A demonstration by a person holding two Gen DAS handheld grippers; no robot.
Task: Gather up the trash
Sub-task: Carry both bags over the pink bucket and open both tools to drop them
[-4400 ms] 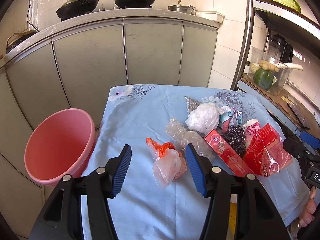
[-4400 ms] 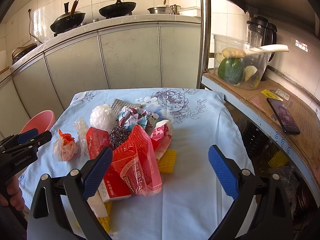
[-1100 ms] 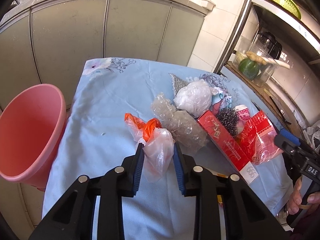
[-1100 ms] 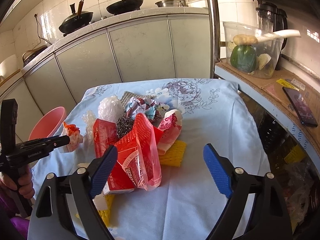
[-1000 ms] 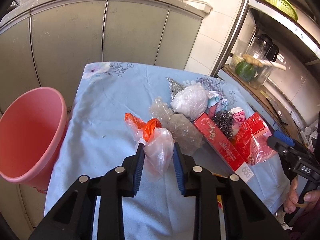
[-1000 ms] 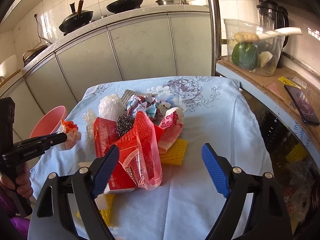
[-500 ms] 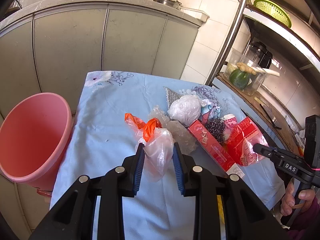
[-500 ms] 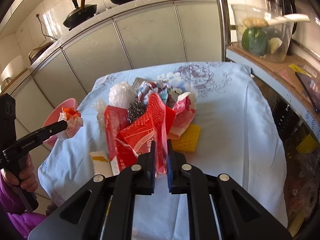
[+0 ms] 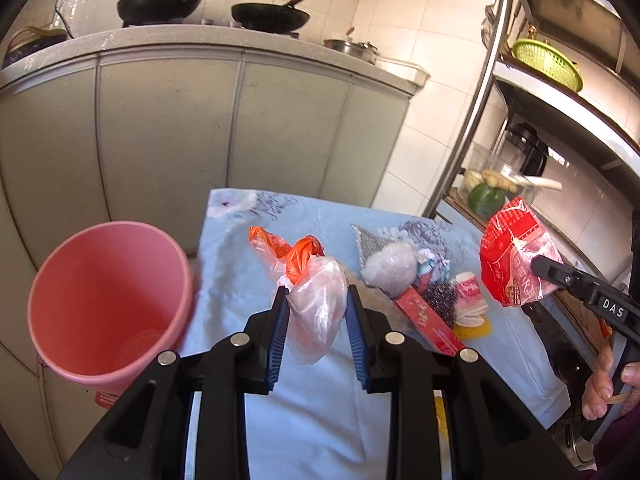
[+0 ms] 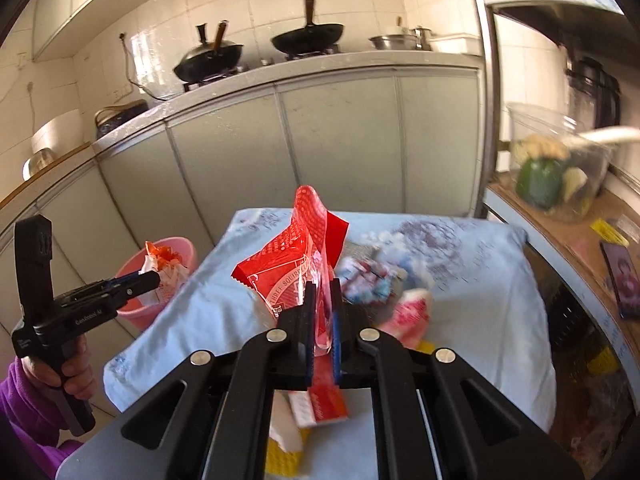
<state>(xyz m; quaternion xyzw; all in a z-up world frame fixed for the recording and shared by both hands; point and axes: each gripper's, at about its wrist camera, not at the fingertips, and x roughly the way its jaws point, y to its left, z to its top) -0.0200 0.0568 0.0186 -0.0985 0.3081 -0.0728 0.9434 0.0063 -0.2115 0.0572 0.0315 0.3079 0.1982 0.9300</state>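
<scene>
My left gripper [image 9: 316, 304] is shut on a clear and orange plastic bag [image 9: 316, 296] and holds it above the table, right of the pink bucket [image 9: 108, 300]. In the right wrist view the bag [image 10: 162, 268] hangs in front of the bucket [image 10: 132, 304]. My right gripper [image 10: 321, 300] is shut on a red snack wrapper [image 10: 292, 264] lifted off the table; the wrapper also shows in the left wrist view [image 9: 512, 256]. More trash lies on the blue cloth: a white crumpled bag [image 9: 390, 268], a red box [image 9: 428, 324], a steel scourer [image 9: 440, 304].
The table [image 9: 312, 416] has a light blue cloth. Grey kitchen cabinets [image 9: 200, 128] with woks on top stand behind. A metal shelf rack [image 9: 472, 120] stands right, with a container of vegetables [image 10: 556, 172] and a phone [image 10: 620, 276]. A yellow sponge [image 10: 284, 456] lies near the front edge.
Both grippers have risen. The left has lifted the plastic bag off the cloth toward the bucket side. The right has lifted the red wrapper off the pile.
</scene>
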